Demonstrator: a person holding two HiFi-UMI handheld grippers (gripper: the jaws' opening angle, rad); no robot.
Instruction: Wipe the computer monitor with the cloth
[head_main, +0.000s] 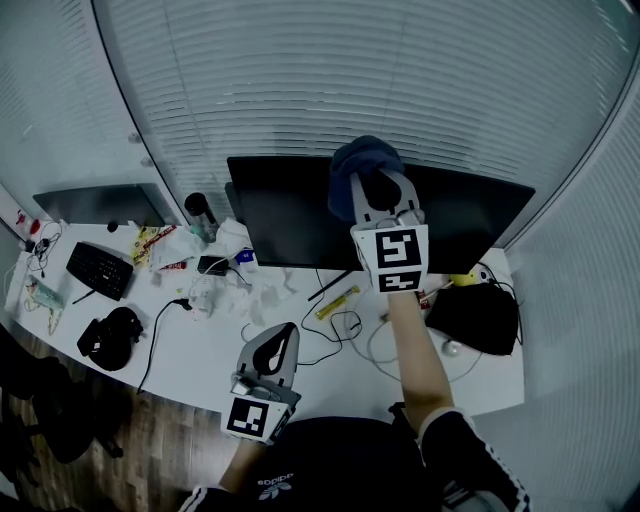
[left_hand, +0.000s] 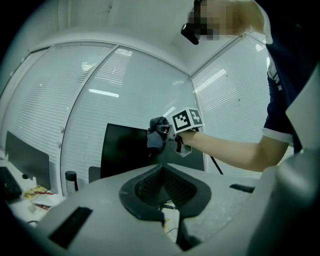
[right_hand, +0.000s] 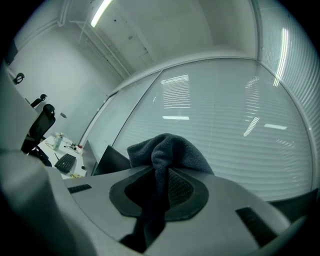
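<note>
The right tongs are reaching up and away from the person, on a bare arm that is stretching across the bench. They are squeezing a dark blue cloth. In the right gripper view the cloth is bunching up between the two jaws of the right tongs and puffing out past the tips, and a strip of it is hanging back down between them.

The monitor is standing by the far edge of the bench, near the middle, with its black screen facing the person. The cloth is sitting at the top edge of the monitor, toward its right half. In the left gripper view the cloth is lying against the monitor, with the right tongs just behind it.

The left tongs are hanging low over the near edge of the bench and pointing toward the monitor. In their own view the left tongs are pressing their jaws together, with nothing between them.

A keyboard is lying at the left end of the bench, in front of a second screen. A black bag is sitting at the right end. Cables are curling over the middle. A dark bottle is standing just left of the monitor. Window blinds are covering the wall behind.
</note>
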